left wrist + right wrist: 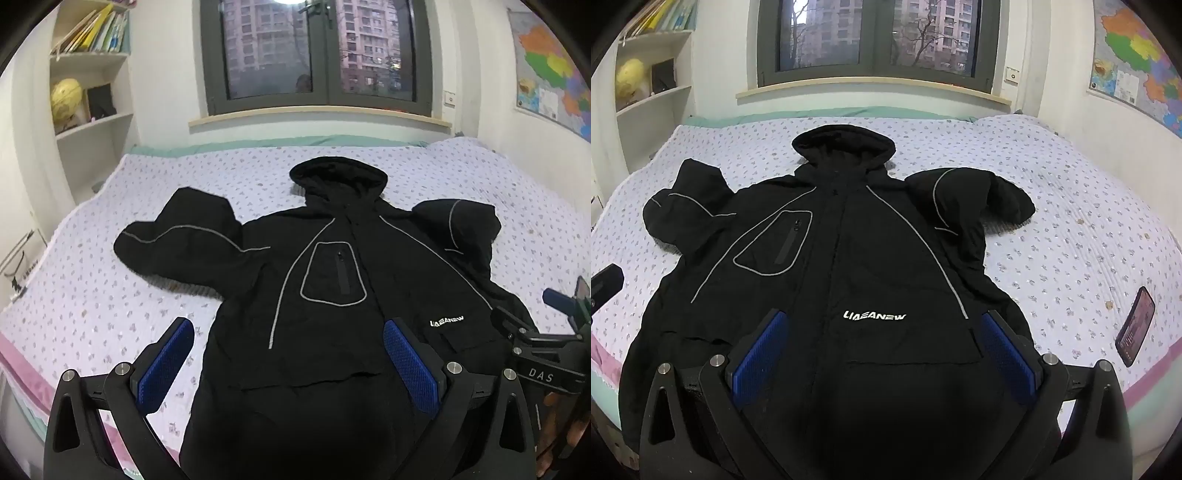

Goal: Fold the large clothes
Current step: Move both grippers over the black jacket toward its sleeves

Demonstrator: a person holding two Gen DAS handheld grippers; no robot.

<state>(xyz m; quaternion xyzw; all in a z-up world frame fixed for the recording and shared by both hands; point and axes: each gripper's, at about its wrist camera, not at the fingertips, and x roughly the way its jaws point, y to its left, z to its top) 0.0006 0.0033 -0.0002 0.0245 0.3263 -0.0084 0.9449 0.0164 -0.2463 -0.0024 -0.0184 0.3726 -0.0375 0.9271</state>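
Note:
A black hooded jacket (332, 288) with grey piping and a white logo lies face up on the bed, hood toward the window, both sleeves bent out to the sides. It also shows in the right wrist view (849, 266). My left gripper (290, 328) is open and empty, above the jacket's lower left part near the hem. My right gripper (884, 321) is open and empty, above the lower right part by the logo. The right gripper's body shows at the right edge of the left wrist view (546, 343).
The bed (1071, 221) has a white flowered cover with a pink and green front edge. A phone (1136, 332) lies on the bed right of the jacket. A bookshelf (92, 92) stands at the left, a window (317, 55) behind, a map (554, 66) on the right wall.

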